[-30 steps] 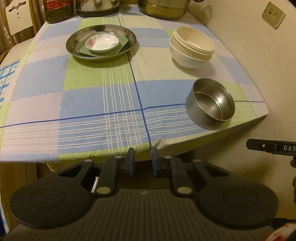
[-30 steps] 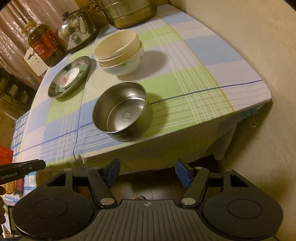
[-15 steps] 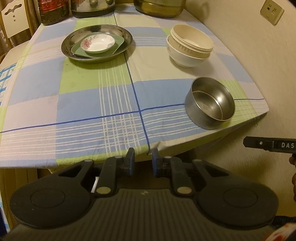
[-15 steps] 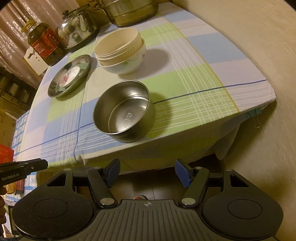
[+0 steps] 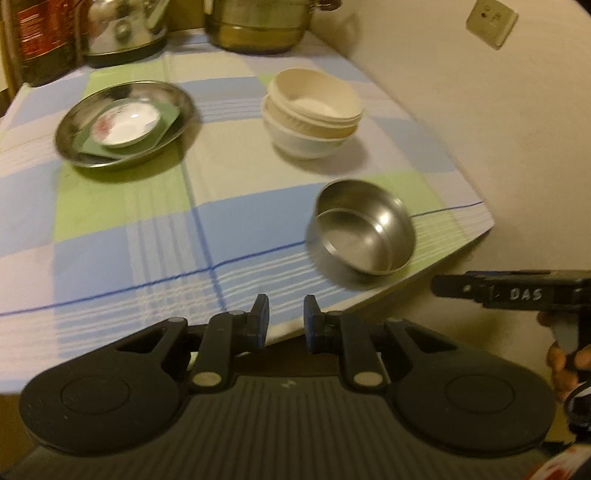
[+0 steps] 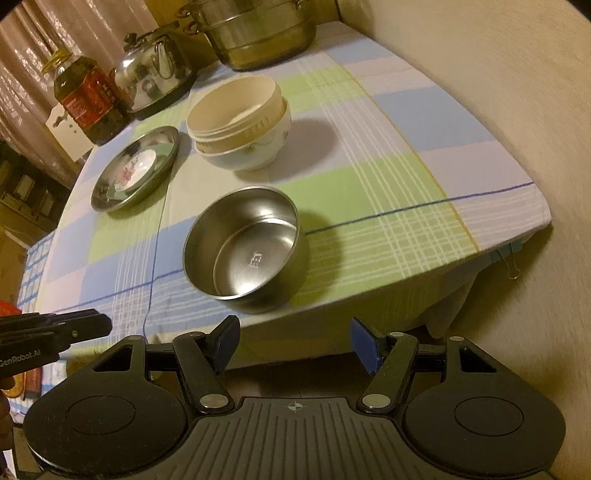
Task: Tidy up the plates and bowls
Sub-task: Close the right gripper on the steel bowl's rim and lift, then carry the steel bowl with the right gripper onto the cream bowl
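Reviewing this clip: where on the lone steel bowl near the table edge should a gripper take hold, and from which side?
Pinch the near rim of the steel bowl, one finger inside and one outside, coming from the table's near edge. It stands upright, empty and apart from the stacked bowls, and the open right gripper already faces that wall.

In your left wrist view, motion blur softens the steel plate (image 5: 123,123) and the small dish (image 5: 127,123) on it, so the dish's pattern is unreadable. The oil bottle (image 5: 38,37), kettle (image 5: 123,27) and big pot (image 5: 258,22) are cut off by the top edge.
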Available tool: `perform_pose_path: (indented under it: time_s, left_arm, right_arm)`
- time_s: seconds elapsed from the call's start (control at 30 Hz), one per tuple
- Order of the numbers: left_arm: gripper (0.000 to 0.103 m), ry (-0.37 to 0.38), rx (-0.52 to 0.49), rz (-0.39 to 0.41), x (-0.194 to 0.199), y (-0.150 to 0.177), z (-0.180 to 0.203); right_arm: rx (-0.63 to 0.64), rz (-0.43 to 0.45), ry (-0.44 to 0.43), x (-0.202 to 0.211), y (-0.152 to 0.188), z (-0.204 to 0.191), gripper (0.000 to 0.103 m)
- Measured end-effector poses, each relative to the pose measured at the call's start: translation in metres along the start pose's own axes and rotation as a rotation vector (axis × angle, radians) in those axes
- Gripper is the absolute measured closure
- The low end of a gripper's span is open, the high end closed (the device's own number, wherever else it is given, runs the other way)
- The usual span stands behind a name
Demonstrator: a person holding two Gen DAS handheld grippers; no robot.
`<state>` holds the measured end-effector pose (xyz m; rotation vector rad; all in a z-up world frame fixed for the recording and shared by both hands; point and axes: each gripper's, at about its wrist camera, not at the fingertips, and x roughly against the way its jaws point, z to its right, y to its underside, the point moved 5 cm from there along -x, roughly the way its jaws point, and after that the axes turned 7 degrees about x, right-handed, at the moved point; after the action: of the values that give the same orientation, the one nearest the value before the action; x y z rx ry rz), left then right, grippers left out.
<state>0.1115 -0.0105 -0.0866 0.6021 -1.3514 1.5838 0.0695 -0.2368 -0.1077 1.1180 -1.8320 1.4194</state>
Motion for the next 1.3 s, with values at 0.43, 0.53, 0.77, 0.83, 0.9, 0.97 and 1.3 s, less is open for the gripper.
perform_pose_path:
  time_s: [0.43, 0.53, 0.77, 0.83, 0.9, 0.97, 1.3]
  left_arm:
    - [0.086, 0.076, 0.005, 0.003, -0.036, -0.028, 0.026]
    - [0.086, 0.083, 0.013, -0.003, -0.044, -0.033, 0.029]
    - [0.086, 0.053, 0.013, -0.023, -0.064, -0.041, 0.031]
    - [0.086, 0.049, 0.012, -0.028, -0.068, -0.043, 0.031]
    - [0.086, 0.045, 0.009, -0.033, -0.072, -0.044, 0.031]
    - [0.086, 0.039, 0.009, -0.039, -0.075, -0.045, 0.031]
    - [0.092, 0.020, -0.014, -0.050, -0.083, -0.045, 0.031]
  right_arm:
    - [0.018, 0.056, 0.005, -0.015, -0.024, 0.001, 0.037]
    - [0.021, 0.062, 0.011, -0.020, -0.029, 0.002, 0.037]
    - [0.041, 0.065, 0.018, -0.035, -0.038, 0.001, 0.046]
    - [0.037, 0.065, 0.016, -0.039, -0.040, 0.001, 0.050]
    - [0.041, 0.068, 0.016, -0.042, -0.041, 0.001, 0.053]
    - [0.042, 0.069, 0.020, -0.045, -0.042, 0.001, 0.056]
    - [0.043, 0.073, 0.023, -0.052, -0.044, 0.003, 0.081]
